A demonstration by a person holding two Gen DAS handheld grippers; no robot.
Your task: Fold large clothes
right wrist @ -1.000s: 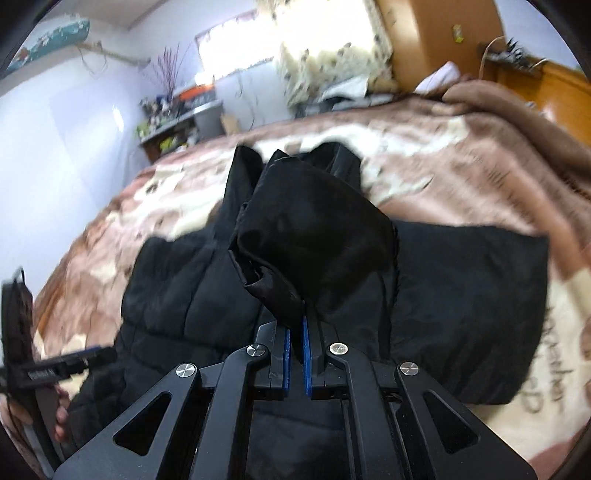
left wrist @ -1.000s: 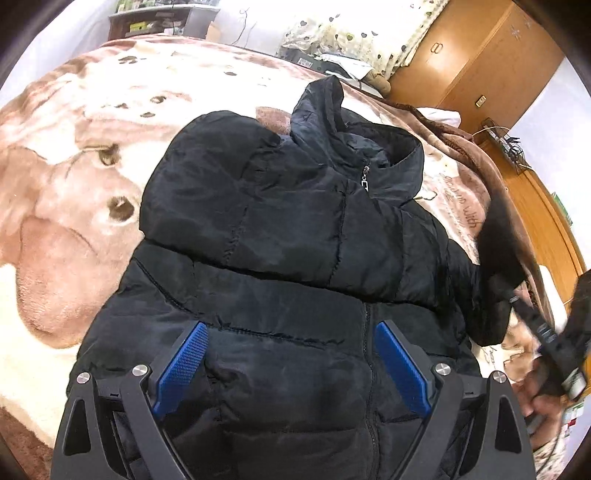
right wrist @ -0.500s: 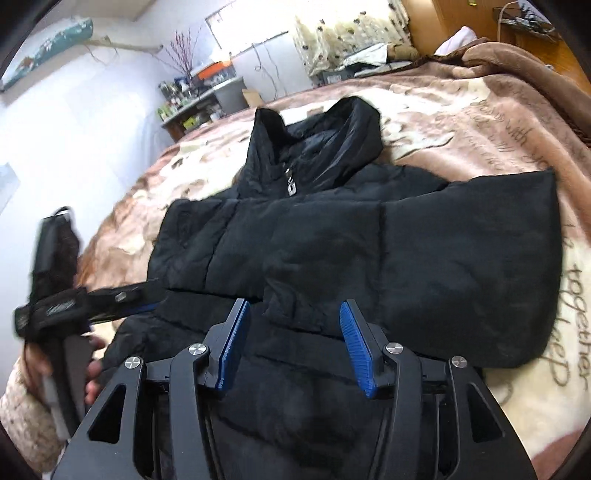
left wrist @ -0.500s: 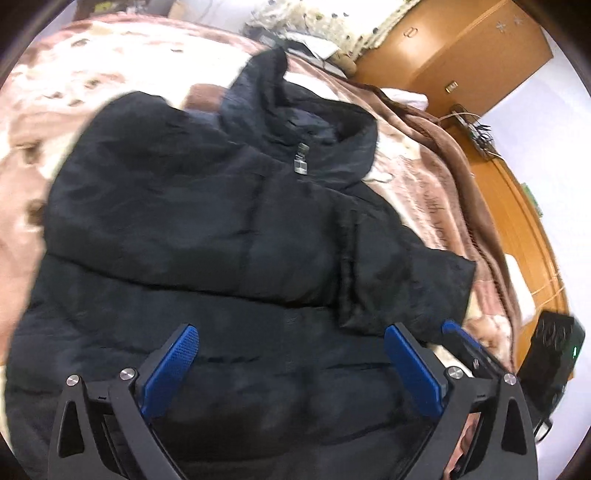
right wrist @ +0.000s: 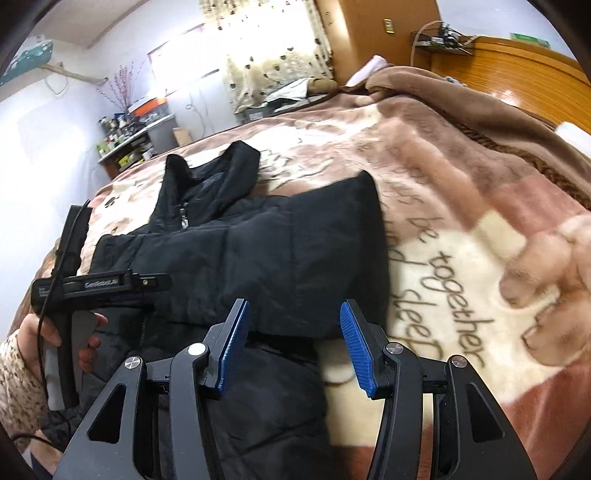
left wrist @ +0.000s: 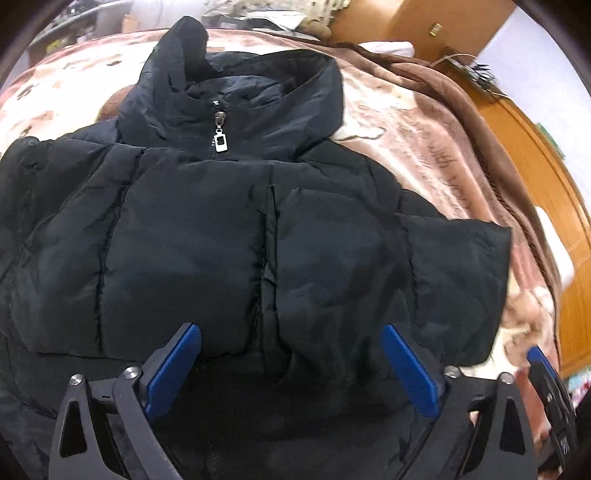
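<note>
A black puffer jacket (left wrist: 221, 229) lies zipped, front up, on the bed, with its collar (left wrist: 240, 92) at the far end. Both sleeves are folded across its chest; the right one's cuff (right wrist: 354, 251) ends near the jacket's right edge. My left gripper (left wrist: 289, 328) hovers over the lower front, its jaws wide and closing slightly, with nothing pinched between them. My right gripper (right wrist: 293, 303) stands open over the folded sleeve's lower edge, its pads clear of the fabric. A hand (right wrist: 55, 332) in a knitted sleeve holds the left tool at the far left of the right wrist view.
A plush brown and cream blanket (right wrist: 461, 258) with lettering covers the bed. A wooden headboard (right wrist: 517, 66) and wardrobe (left wrist: 443, 26) stand to the right. A cluttered shelf (right wrist: 129, 140) and a curtained window (right wrist: 273, 48) lie beyond the bed.
My right gripper opened and let go of the sleeve, which now lies flat across the chest. Both grippers shifted to the right over the jacket.
</note>
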